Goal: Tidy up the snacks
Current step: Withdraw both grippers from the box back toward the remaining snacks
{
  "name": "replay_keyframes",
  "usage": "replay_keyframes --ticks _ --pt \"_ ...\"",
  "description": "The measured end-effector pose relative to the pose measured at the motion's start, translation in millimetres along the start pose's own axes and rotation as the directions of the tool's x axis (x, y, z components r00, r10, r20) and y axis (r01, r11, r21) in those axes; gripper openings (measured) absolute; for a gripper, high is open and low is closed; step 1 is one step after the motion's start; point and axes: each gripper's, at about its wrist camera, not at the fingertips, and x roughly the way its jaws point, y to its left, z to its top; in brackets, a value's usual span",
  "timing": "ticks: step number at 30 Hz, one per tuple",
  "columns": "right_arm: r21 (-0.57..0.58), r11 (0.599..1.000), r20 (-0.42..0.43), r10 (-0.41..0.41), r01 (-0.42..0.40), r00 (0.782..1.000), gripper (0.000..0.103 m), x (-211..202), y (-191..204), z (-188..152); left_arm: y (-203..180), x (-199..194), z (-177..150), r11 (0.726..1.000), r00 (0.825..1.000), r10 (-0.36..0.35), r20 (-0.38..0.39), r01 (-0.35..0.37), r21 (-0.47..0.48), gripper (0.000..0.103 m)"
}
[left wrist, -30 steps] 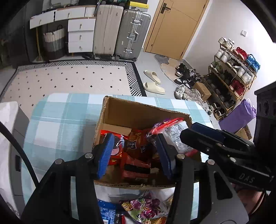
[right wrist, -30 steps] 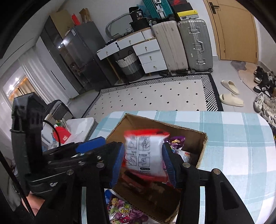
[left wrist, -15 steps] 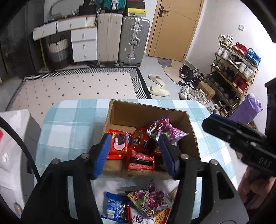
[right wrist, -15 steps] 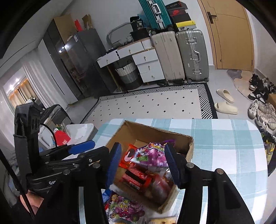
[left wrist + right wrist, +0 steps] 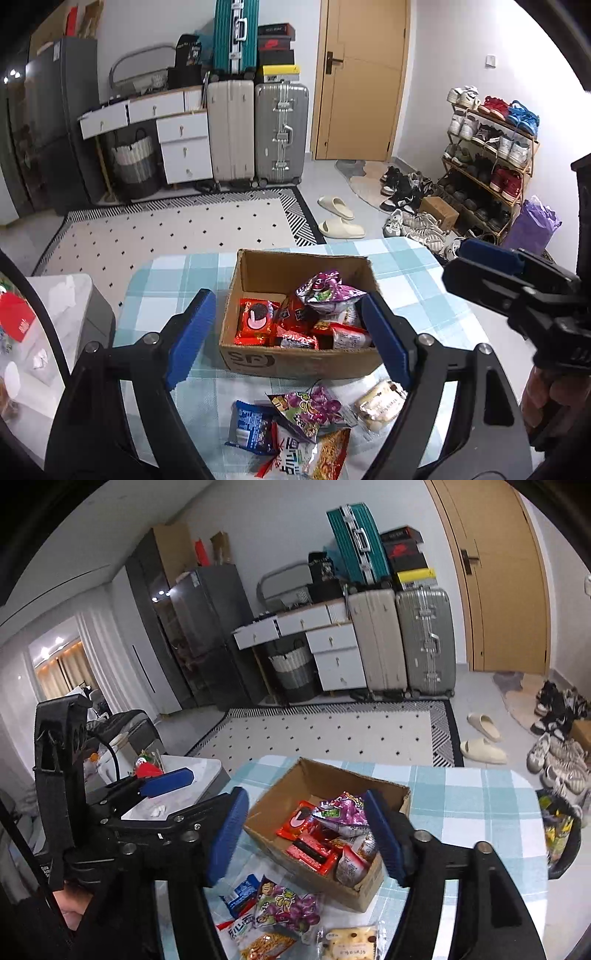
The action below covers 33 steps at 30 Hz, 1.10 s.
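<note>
A cardboard box [image 5: 301, 358] [image 5: 351, 890] sits on the blue checked tablecloth [image 5: 166, 280] and holds red biscuit packs, a purple candy bag [image 5: 327, 291] [image 5: 343, 808] and a red-and-white packet [image 5: 352, 864]. In front of the box lie loose snacks: a blue pack [image 5: 251, 426], a purple bag [image 5: 310, 406] [image 5: 288, 904], a pale cake pack [image 5: 378, 404] and a noodle pack [image 5: 328, 456]. My left gripper [image 5: 288, 339] hangs above the box, jaws opening, nothing between them. My right gripper [image 5: 306, 834] also hovers over the box, jaws opening and empty.
A white side table [image 5: 62, 295] with small items stands left of the table. On the floor beyond are a patterned rug [image 5: 166, 232], suitcases [image 5: 280, 133], slippers [image 5: 340, 221] and a shoe rack [image 5: 487, 158]. The right gripper's body [image 5: 524, 295] shows at the left view's right edge.
The right gripper let go of the red-and-white packet, which now lies in the box. Both grippers rose and drew back from the box while their jaws widened.
</note>
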Motion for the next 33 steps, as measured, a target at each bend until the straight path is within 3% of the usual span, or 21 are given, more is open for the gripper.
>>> replay_keyframes --ticks 6,9,13,20,27,33 --pt "-0.045 0.999 0.083 0.013 -0.009 0.996 0.083 -46 14 -8 -14 -48 -9 0.999 0.998 0.049 0.028 -0.050 0.011 0.083" --pt "-0.054 0.999 0.132 0.013 -0.005 0.991 0.092 -69 18 -14 -20 -78 -18 1.000 0.998 0.025 0.059 -0.025 0.004 0.085" --pt "-0.055 0.998 0.167 0.009 0.000 0.986 0.093 -91 19 -27 -22 -116 -36 0.999 0.992 0.047 0.119 -0.050 0.021 0.103" --pt "-0.036 0.999 0.192 0.022 -0.015 0.981 0.098 -116 17 -53 -13 -158 -70 0.997 0.985 0.079 0.156 -0.078 -0.014 0.103" --pt "-0.048 0.998 0.192 -0.019 0.028 0.981 0.102 -121 17 -85 11 -159 -115 0.992 0.985 0.094 0.144 -0.080 -0.096 0.103" --pt "0.046 0.995 0.133 -0.093 0.088 0.987 0.102 -103 -1 -119 26 -134 -163 0.985 0.985 0.135 0.108 -0.122 -0.122 0.103"
